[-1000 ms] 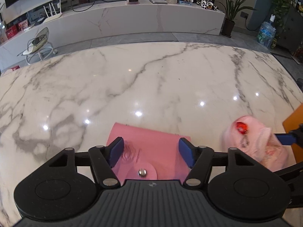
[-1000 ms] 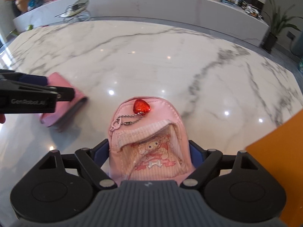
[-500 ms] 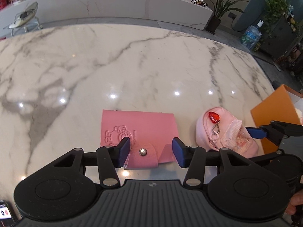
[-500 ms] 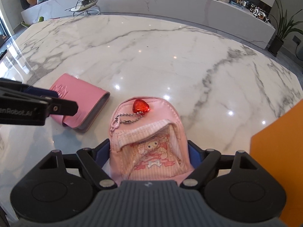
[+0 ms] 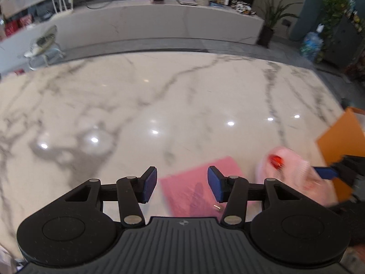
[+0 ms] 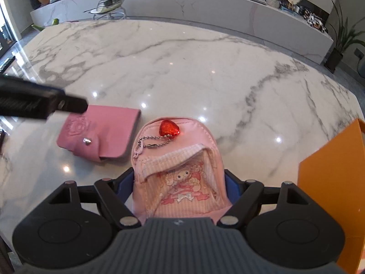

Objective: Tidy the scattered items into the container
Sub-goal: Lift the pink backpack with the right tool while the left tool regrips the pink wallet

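Note:
A pink snap wallet (image 5: 198, 191) lies flat on the marble table (image 5: 159, 96). My left gripper (image 5: 182, 182) hovers just above its near edge. The pads are apart and do not press on it. In the right wrist view the wallet (image 6: 102, 132) lies left of the pouch, and a left gripper finger (image 6: 73, 102) reaches over its far corner. My right gripper (image 6: 178, 182) has a pink mini backpack pouch (image 6: 180, 159) with a red heart charm (image 6: 168, 127) between its blue pads. Its jaws are closing on the pouch's sides. The orange container (image 6: 330, 171) stands at the right.
The orange container (image 5: 342, 137) also shows at the right edge of the left wrist view, behind the pouch (image 5: 294, 178). Bare marble stretches ahead of both grippers. A long white counter (image 6: 205, 2) with small items and potted plants stands beyond the table.
The left jaws have narrowed. The wallet now sits turned under them, off toward the right pad. The pouch stays fixed between the right pads while the table shifts behind it.

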{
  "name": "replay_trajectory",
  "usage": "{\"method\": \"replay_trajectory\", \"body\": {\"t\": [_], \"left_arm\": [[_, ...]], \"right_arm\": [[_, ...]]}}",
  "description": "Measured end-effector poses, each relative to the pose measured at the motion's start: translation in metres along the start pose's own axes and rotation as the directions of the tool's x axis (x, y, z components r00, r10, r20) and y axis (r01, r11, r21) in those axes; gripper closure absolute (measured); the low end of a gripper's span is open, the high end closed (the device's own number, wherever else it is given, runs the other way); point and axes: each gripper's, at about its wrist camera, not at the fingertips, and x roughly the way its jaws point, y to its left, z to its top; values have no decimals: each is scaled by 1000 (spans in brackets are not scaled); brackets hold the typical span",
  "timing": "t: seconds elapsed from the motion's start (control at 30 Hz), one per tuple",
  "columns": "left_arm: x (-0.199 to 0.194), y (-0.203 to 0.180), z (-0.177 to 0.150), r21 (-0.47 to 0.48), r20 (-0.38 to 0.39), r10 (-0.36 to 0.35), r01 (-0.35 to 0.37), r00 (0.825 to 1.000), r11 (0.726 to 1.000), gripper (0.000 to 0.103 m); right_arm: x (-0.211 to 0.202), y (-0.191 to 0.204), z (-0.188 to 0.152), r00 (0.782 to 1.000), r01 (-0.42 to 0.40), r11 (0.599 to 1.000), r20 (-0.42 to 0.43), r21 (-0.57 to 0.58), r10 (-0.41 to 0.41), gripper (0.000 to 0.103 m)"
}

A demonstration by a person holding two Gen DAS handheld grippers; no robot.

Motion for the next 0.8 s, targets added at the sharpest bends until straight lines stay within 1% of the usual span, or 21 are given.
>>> {"method": "replay_trajectory", "body": {"t": [0.07,0.2,0.23,0.33,0.47,0.6,0.73,0.8], "left_arm": [[8,3,6,0,-2,13,-13,1000,1000,45],[25,8,9,-32,-26,-4,3,1000,999,46],[30,8,9,-32,-36,-5,4,999,999,47],[41,9,5,-40,-74,-20,18,997,999,52],[36,13,-1,-72,-77,-70,65,995,995,55],[25,11,-12,-59,-104,-80,74,991,996,55],[13,8,-30,-74,-132,-102,93,986,993,55],[6,3,-40,-65,-139,-97,89,986,994,55]], "right_arm": [[1,8,1,1000,4,999,-4,-32,-4,24],[6,21,-2,999,33,995,-19,-93,-35,24],[7,21,-3,999,31,995,-23,-95,-33,24],[10,19,-2,999,21,997,-26,-75,-23,24],[12,18,2,1000,17,998,-19,-64,-19,24],[13,18,3,999,26,998,-17,-63,-27,24],[10,16,-2,999,28,998,-20,-56,-29,24],[8,15,-6,999,24,998,-27,-56,-26,24]]}}
